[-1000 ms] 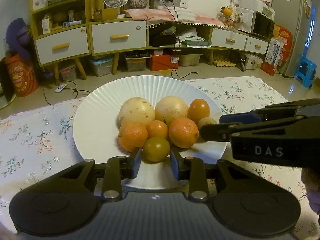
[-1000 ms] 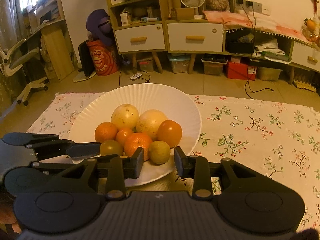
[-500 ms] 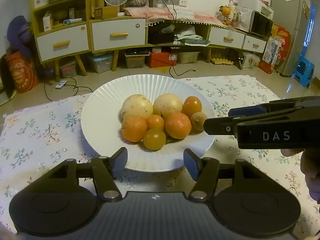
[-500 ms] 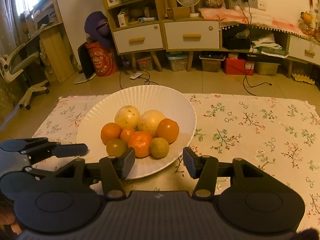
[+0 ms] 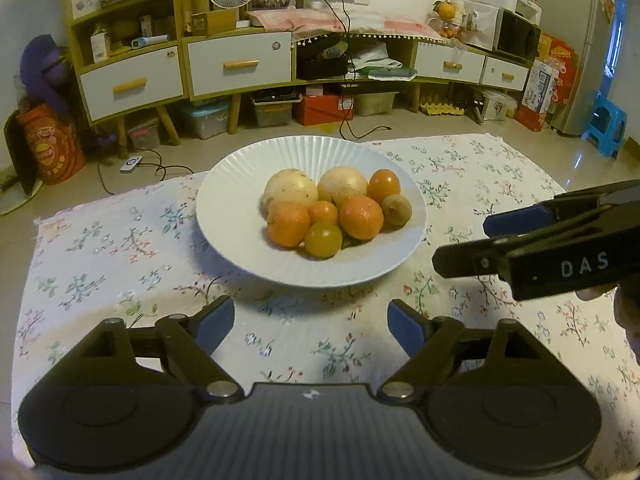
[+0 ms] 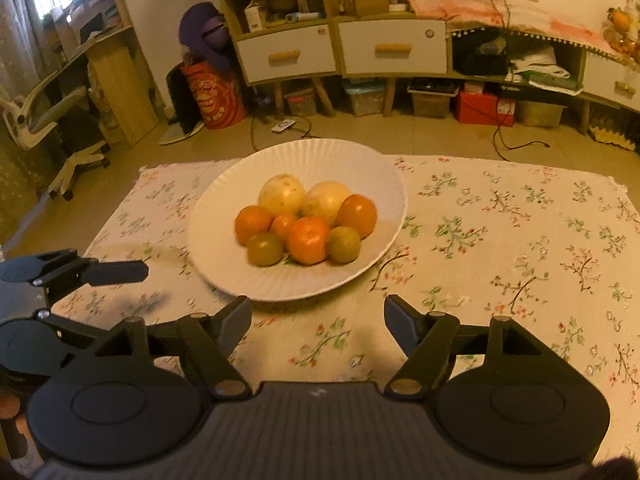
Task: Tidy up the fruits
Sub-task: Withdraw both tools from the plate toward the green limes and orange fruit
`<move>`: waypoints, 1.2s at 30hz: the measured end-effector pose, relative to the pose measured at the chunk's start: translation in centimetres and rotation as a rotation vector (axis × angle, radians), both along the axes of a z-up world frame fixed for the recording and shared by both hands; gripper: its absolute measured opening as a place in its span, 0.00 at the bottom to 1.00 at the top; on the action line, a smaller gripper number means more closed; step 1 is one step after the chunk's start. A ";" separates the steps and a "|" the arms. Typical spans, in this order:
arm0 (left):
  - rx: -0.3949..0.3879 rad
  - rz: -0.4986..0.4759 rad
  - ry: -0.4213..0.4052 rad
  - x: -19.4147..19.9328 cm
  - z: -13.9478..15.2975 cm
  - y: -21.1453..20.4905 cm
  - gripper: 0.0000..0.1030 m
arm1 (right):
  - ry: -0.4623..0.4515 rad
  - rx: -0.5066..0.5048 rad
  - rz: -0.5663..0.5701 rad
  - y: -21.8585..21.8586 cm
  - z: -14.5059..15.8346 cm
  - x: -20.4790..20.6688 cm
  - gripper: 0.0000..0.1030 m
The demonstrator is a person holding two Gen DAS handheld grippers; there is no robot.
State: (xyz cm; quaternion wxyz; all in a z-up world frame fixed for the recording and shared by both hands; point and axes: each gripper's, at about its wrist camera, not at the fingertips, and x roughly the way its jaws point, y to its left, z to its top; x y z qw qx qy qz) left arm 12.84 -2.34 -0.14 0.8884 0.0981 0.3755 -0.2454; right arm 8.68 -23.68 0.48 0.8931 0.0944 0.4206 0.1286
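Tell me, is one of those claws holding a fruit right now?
No, the left gripper and right gripper stand open and empty, short of the plate.

Left wrist view: looks forward and downward over the near edge of the floral-print tablecloth [image 5: 120,248], close. Right wrist view: same tilt, from the right side. Both share the white fluted paper plate [image 5: 224,216] [image 6: 208,236] of fruit and the wooden drawer cabinet [image 5: 240,64] [image 6: 392,52] behind.
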 end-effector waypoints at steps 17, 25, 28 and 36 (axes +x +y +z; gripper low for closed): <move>0.005 0.036 0.013 -2.1 0.1 4.1 0.91 | 0.023 -0.053 0.093 2.6 -0.1 -2.7 0.84; 0.046 0.055 0.029 -3.0 -0.8 6.6 0.91 | 0.014 -0.079 0.134 3.7 -0.5 -4.2 0.88; 0.054 0.058 0.032 -3.4 -1.0 7.3 0.91 | 0.009 -0.085 0.151 4.1 -0.7 -4.7 0.89; 0.056 0.044 0.046 -4.1 -1.6 9.0 0.91 | 0.006 -0.113 0.208 5.8 -1.5 -5.8 0.90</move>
